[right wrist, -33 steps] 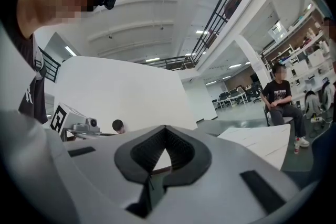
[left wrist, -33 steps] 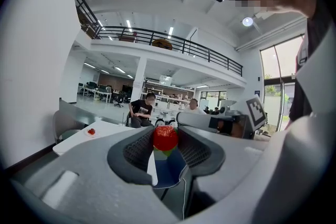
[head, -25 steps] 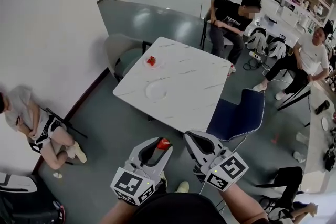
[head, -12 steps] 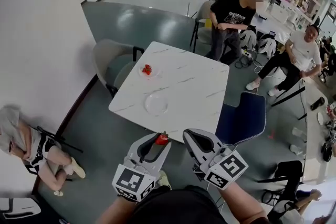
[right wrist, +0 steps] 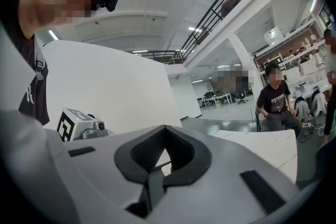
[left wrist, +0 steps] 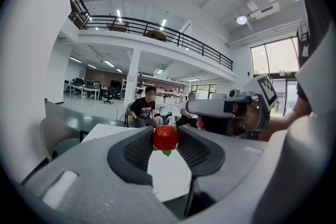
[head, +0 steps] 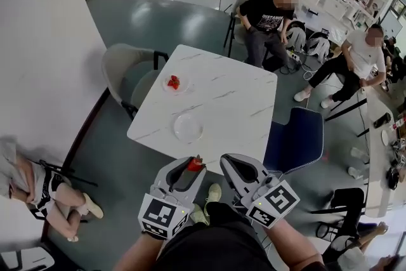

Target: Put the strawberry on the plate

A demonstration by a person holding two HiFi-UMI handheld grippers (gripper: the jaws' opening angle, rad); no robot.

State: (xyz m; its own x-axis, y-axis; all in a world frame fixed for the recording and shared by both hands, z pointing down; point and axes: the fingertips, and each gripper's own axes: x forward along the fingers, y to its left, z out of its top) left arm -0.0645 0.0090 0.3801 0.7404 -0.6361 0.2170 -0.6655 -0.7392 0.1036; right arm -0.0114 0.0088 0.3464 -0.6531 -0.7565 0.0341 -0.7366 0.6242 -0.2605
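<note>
Left tongs [head: 193, 163]: pinching a small red strawberry with green leaves [head: 195, 165] at the very tips. The left gripper view confirms this: the berry [left wrist: 165, 137] is squeezed between the two dark ribbed pads, leaves hanging below. Held in the air in front of the person. In the head view it shows against the near edge of the white marble-patterned square bench [head: 235, 105], not resting on it.

Right tongs [head: 226, 162]: pressed together. The right gripper view shows the tips [right wrist: 165, 128] meeting, with only an open oval behind them and nothing in it. Held just beside the left tongs, on their right, at about the same height.

On the bench:
- Clear round plate [head: 188, 127] near the front edge, bare.
- Second small round plate [head: 175, 84] nearer the far left edge, with another red strawberry [head: 173, 81] on it.
- The two plates are apart.

Around the bench:
- Dark blue chair [head: 295, 139] at the right side.
- Pale grey-green chair [head: 127, 73] at the left side.
- Seated person in a black T-shirt [head: 266, 13] beyond the far edge.
- Seated person in a white shirt [head: 358, 54] farther right.
- Another person [head: 38, 181] sits on the floor against the white wall at left.
</note>
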